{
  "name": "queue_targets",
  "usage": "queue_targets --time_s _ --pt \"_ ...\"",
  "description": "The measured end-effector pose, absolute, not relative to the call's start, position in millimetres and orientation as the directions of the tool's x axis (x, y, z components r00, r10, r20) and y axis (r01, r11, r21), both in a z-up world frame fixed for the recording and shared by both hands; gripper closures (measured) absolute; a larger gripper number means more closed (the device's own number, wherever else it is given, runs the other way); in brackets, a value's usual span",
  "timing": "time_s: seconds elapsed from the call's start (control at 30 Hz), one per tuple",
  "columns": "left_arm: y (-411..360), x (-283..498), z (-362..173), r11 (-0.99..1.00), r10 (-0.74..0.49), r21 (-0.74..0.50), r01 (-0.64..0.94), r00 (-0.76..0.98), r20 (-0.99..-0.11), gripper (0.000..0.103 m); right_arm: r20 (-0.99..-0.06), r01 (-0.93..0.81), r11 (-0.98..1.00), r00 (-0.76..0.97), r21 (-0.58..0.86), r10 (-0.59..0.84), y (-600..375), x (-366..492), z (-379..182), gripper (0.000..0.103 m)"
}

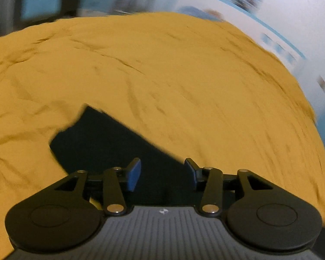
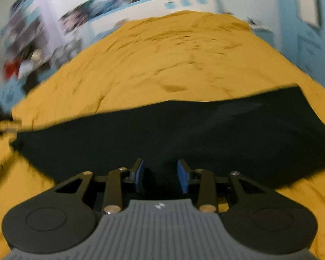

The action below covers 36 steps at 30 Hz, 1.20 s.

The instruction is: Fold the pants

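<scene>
Dark pants [image 2: 173, 130] lay spread flat across a mustard-yellow bedspread [image 2: 173, 60], one squared end [image 1: 84, 138] reaching toward the left gripper [image 1: 162, 172]. Both tools hung just above the fabric, the left gripper's blue pads [image 1: 134, 176] spread with nothing between them, and the right gripper [image 2: 160, 175] parted more narrowly, also empty. The risk from here appeared to be a poor pinch: the dark cloth shows few visible edges or seams, so a jaw could close on a single layer, or catch the wrinkled bedspread beneath and drag it along, skewing the fold. Beyond the bed, blurred blue-and-white walls [image 2: 292, 10] and a cluttered corner [image 2: 23, 65] stood well apart from the work, and nothing on the bedspread blocked either gripper
</scene>
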State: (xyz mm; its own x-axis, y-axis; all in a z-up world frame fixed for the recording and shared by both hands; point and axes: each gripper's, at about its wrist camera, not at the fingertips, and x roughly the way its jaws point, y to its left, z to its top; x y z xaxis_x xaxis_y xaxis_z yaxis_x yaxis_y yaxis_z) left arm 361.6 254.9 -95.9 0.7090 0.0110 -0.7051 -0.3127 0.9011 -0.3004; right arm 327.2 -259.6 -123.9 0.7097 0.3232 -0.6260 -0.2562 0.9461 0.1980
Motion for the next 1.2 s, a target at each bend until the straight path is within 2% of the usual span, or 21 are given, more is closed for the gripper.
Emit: queue_targets --time_s 0.17,0.23,0.3,0.37,0.4,0.47,0.53,0.63,0.8,0.93,1.07,1.13,1.2 --pt "218.9 360.3 -119.5 0.97 -0.082 -0.212 -0.117 0.668 -0.74 0.05 -0.59 -0.457 0.887 0.699 0.067 0.405 -185.2 320.5 -130.5 0.072" --pt "212.3 371.9 -132.5 0.986 -0.01 -0.114 -0.121 0.642 -0.766 0.051 -0.595 -0.505 0.863 0.687 0.021 0.417 -166.0 318.1 -138.7 0.07" --pt "218.0 381.9 -143.1 0.974 0.137 -0.011 -0.227 0.624 -0.769 0.051 -0.656 -0.515 0.853 0.671 -0.077 0.346 -154.1 314.5 -157.0 0.069" --pt "244.5 382.5 -139.3 0.926 0.204 -0.055 -0.374 0.617 -0.76 0.051 -0.68 -0.509 0.852 0.668 -0.122 0.302 -161.2 304.4 -166.2 0.068" --pt "254.9 381.4 -136.1 0.9 0.235 -0.065 -0.43 0.606 -0.76 0.051 -0.684 -0.503 0.858 0.662 -0.104 0.305 -169.9 299.6 -164.3 0.067" --pt "267.9 375.1 -126.3 0.86 0.307 -0.044 -0.508 0.586 -0.75 0.06 -0.712 -0.484 0.874 0.628 -0.042 0.313 -190.1 292.3 -157.5 0.067" --pt "268.6 364.8 -113.9 0.841 0.328 -0.049 -0.538 0.58 -0.746 0.057 -0.734 -0.477 0.879 0.595 0.004 0.327 -211.5 284.5 -152.3 0.067" --pt "262.7 342.2 -102.0 0.844 0.271 -0.131 -0.52 0.625 -0.732 0.051 -0.728 -0.447 0.893 0.6 0.039 0.332 -235.7 274.0 -139.9 0.066" --pt "207.8 324.2 -90.0 0.909 0.13 -0.195 -0.368 0.696 -0.706 0.048 -0.646 -0.308 0.95 0.714 0.057 0.271 -264.8 286.4 -123.3 0.065" --pt "116.1 323.7 -79.8 0.972 -0.056 -0.202 -0.117 0.723 -0.688 0.045 -0.642 -0.048 0.999 0.765 0.009 0.043 -304.5 312.1 -120.6 0.065" --pt "16.1 325.4 -79.2 0.962 -0.268 -0.225 0.154 0.685 -0.677 0.037 -0.636 0.269 0.943 0.767 0.196 -0.087 -385.5 307.9 -118.8 0.059" --pt "-22.2 327.3 -85.9 0.947 -0.322 -0.225 0.23 0.65 -0.688 0.037 -0.628 0.365 0.891 0.768 0.269 -0.125 -421.7 301.5 -122.9 0.057" --pt "-57.7 326.4 -92.5 0.939 -0.339 -0.214 0.268 0.627 -0.702 0.037 -0.633 0.443 0.834 0.759 0.33 -0.152 -453.5 298.6 -132.9 0.048"
